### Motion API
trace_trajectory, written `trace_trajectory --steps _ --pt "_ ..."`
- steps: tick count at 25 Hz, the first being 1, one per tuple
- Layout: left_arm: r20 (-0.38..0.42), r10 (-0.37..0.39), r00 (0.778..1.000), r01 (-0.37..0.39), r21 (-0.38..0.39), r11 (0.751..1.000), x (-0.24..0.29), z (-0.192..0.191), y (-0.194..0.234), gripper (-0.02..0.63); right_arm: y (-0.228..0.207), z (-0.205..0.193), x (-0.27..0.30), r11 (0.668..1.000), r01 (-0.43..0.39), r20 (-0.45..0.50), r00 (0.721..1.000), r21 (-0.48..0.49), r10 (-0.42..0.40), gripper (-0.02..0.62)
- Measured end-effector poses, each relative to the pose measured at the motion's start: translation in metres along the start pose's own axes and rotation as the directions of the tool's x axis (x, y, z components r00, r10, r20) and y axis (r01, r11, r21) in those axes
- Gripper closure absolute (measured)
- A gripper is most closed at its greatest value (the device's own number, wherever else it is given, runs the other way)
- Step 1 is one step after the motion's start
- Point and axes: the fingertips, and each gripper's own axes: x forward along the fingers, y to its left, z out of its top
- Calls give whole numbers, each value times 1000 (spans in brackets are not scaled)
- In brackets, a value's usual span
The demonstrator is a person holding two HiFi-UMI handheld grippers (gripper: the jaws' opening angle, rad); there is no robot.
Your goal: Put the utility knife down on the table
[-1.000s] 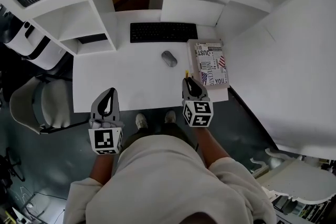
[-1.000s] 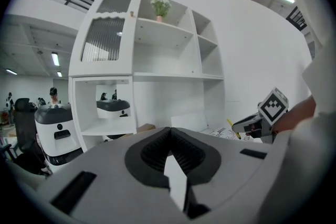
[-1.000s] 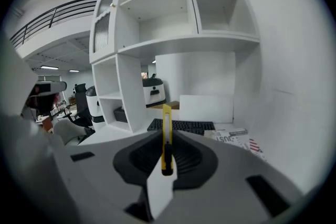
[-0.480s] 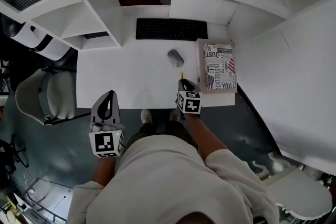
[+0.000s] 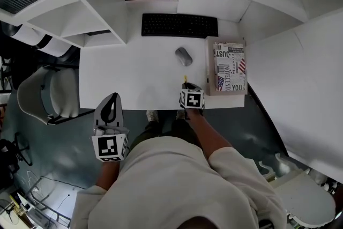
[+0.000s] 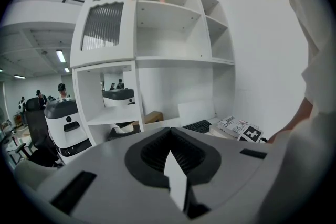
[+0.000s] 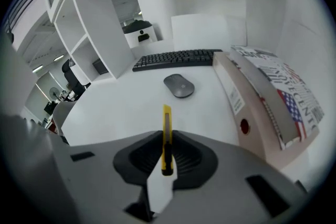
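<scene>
A yellow utility knife [image 7: 166,136] stands clamped between the jaws of my right gripper [image 7: 167,139], its tip pointing out over the white table [image 7: 121,107]. From the head view, the right gripper [image 5: 186,85] hangs over the table's [image 5: 128,78] front edge with the knife's tip [image 5: 185,79] just showing past it. My left gripper [image 5: 111,100] stays off the table's front left corner, over the floor. In the left gripper view its jaws [image 6: 170,136] are shut with nothing between them.
A grey mouse [image 5: 184,56] lies ahead of the right gripper and a black keyboard [image 5: 179,25] behind it. A printed book on a box [image 5: 229,67] lies at the table's right edge. White shelves [image 5: 102,13] surround the desk; a chair [image 5: 45,99] stands left.
My right gripper has moved forward with the knife, from off the table's front edge to over it, and tilted more steeply. The left gripper has hardly moved.
</scene>
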Motion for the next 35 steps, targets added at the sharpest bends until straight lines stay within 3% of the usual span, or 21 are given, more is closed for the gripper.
trace_trajectory --steps 10,19,35 --pt "-22 7 1000 -7 -22 1000 8 -8 20 604 1 -13 23 997 37 -126 992 71 -28 535" --pt "-28 13 1000 -15 -47 999 13 -14 31 604 -3 -21 34 994 82 -202 977 71 -67 534" --pt "-34 22 999 -24 -71 997 17 -17 38 605 -2 -21 37 993 92 -225 971 69 -75 529"
